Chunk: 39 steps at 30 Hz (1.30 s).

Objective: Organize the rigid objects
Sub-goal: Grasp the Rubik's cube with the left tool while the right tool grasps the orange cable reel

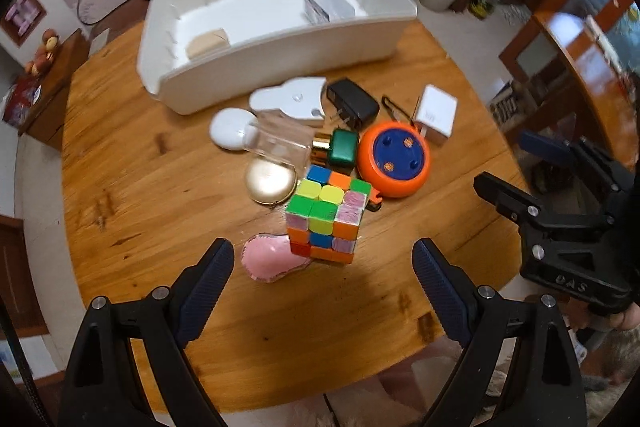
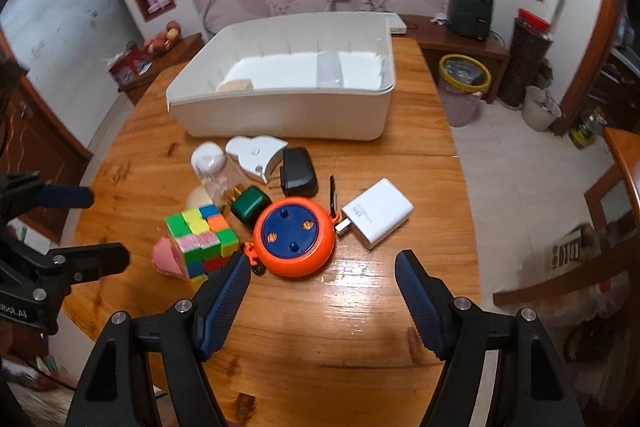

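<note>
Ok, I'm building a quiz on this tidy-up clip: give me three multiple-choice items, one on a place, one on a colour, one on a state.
1. Where does the tan block lie?
A inside the white bin
B on the puzzle cube
C on the floor

2. What colour is the round toy's body?
A green
B orange
C white

3. How is the right gripper?
A shut on the charger
B shut, empty
C open

Answers: 1 A, it sits on the bin's floor. 2 B, orange around a blue face. 3 C, fingers wide apart, nothing between.
</note>
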Motion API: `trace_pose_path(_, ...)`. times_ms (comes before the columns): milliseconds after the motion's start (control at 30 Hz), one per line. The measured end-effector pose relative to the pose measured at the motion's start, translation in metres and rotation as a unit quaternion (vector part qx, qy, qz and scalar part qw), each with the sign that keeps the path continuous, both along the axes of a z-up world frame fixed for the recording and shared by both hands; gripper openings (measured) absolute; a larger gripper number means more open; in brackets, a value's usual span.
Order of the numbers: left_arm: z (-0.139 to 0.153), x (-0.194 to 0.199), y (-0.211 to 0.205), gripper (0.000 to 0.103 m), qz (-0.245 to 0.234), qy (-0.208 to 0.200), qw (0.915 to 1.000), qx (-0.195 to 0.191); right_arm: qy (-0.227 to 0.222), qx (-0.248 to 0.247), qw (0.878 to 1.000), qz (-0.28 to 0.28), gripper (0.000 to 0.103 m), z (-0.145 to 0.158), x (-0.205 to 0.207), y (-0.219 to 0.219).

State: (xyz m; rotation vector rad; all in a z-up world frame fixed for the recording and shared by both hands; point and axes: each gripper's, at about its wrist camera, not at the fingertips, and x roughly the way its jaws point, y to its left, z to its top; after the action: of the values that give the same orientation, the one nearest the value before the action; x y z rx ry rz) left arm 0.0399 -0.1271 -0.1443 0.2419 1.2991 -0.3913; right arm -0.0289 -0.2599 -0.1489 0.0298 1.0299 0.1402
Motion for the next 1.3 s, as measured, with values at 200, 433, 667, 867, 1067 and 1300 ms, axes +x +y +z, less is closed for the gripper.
trace_pose_path(200, -0.041, 0.004, -0.008, 0.092, -0.010, 0.016, 0.9997, 0.012, 0.010, -0.003, 0.999, 0.037, 0.076, -0.037, -0.002, 0.005)
trace_pose_path(433, -0.066, 0.012, 0.000, 0.091, 0.018, 0.028, 0.9992, 0.021, 0.017, 0.008, 0.999, 0.050, 0.076, -0.060, -0.001, 0.010)
trace_pose_path(667, -0.072, 0.020, 0.008, 0.092, 0.021, 0.036, 0.9991, 0.010, 0.020, 0.035, 0.998, 0.044, 0.076, -0.069, 0.012, 0.016)
trace_pose_path(867, -0.074, 0.029, 0.016, 0.082, 0.012, 0.053, 0.9981, -0.029, 0.032, 0.078, 0.996, 0.006, 0.076, -0.072, 0.028, 0.011)
trace_pose_path(1067, -0.073, 0.029, 0.016, 0.060, -0.032, 0.061, 0.9963, -0.052, 0.060, 0.105, 0.992, -0.042, 0.076, -0.078, 0.046, 0.005)
trace_pose_path(1300, -0.072, 0.031, 0.023, 0.060, -0.059, 0.059, 0.9954, -0.048, 0.087, 0.073, 0.991, -0.067, 0.078, -0.081, 0.064, 0.023)
